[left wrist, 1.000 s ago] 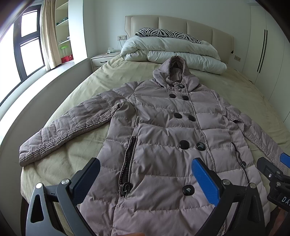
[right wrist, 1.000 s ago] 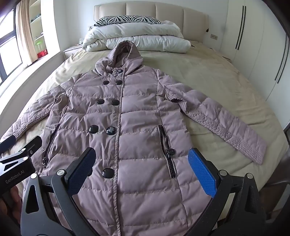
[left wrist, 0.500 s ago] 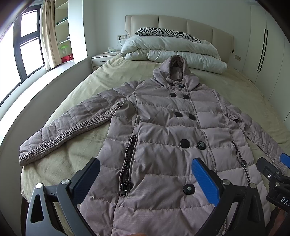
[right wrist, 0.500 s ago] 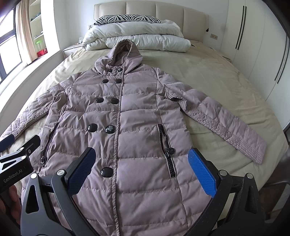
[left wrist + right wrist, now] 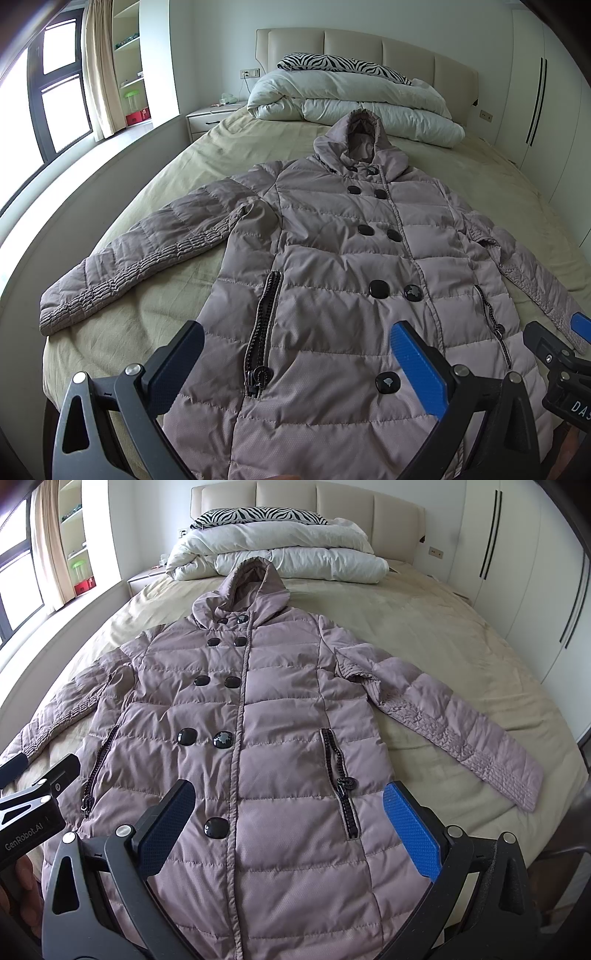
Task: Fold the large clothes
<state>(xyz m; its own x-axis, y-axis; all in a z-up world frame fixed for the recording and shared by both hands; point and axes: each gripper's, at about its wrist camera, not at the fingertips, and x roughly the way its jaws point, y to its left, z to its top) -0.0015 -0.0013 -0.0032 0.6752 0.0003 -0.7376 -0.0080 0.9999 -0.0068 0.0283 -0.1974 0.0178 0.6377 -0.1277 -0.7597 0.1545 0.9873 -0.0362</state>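
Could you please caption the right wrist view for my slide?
Open right hand-held gripper above a buttoned, hooded puffer coat spread flat on the bed.

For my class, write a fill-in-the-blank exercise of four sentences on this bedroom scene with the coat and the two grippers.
1. The puffer coat lies flat on the ____, front side up.
2. Both sleeves are spread ____ from the body.
3. The left gripper and right gripper both have their jaws ____.
4. The pillow on the white duvet has a ____ pattern.

Missing words: bed; outward; open; zebra
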